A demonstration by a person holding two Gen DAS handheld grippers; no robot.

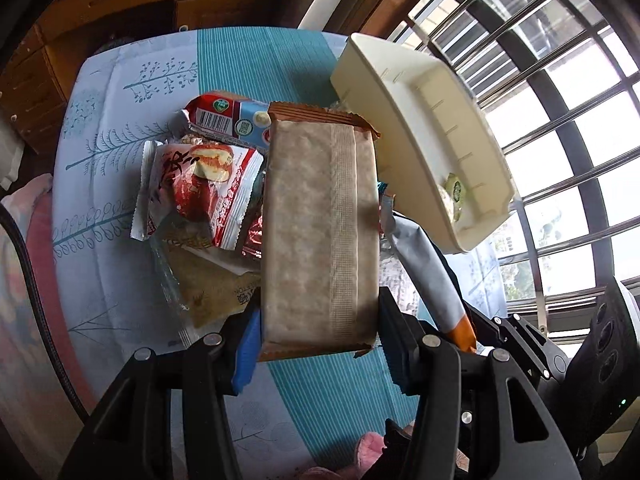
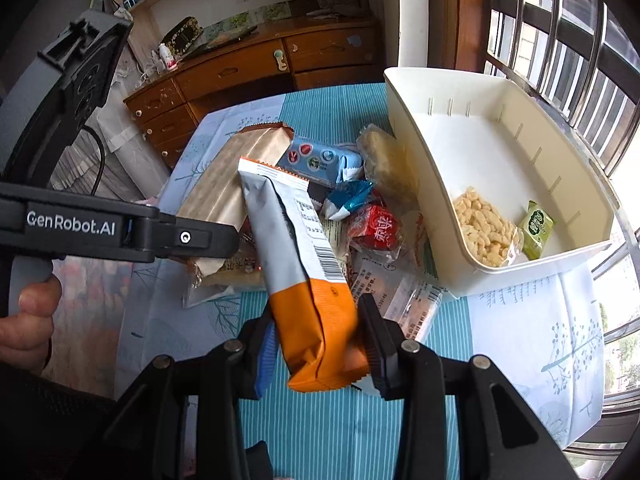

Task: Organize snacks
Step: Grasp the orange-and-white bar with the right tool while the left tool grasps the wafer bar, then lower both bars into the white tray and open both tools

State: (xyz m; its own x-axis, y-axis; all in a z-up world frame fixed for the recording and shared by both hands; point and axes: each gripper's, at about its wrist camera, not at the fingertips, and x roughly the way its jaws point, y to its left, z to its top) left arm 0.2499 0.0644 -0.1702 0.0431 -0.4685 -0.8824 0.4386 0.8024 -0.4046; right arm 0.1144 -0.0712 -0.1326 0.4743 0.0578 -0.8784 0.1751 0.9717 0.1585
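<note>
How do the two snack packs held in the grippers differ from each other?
The brown pack in the left gripper is wide and flat, plain tan with a seam down its middle; the orange and grey pack in the right gripper is narrower, printed, with a barcode. The brown pack stands straight; the orange and grey one leans left. Both are sealed and clamped near the lower end.

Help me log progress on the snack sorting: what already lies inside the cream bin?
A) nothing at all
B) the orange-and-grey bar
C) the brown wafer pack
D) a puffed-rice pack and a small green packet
D: the cream bin holds only a puffed-rice pack and a small green packet.
</note>
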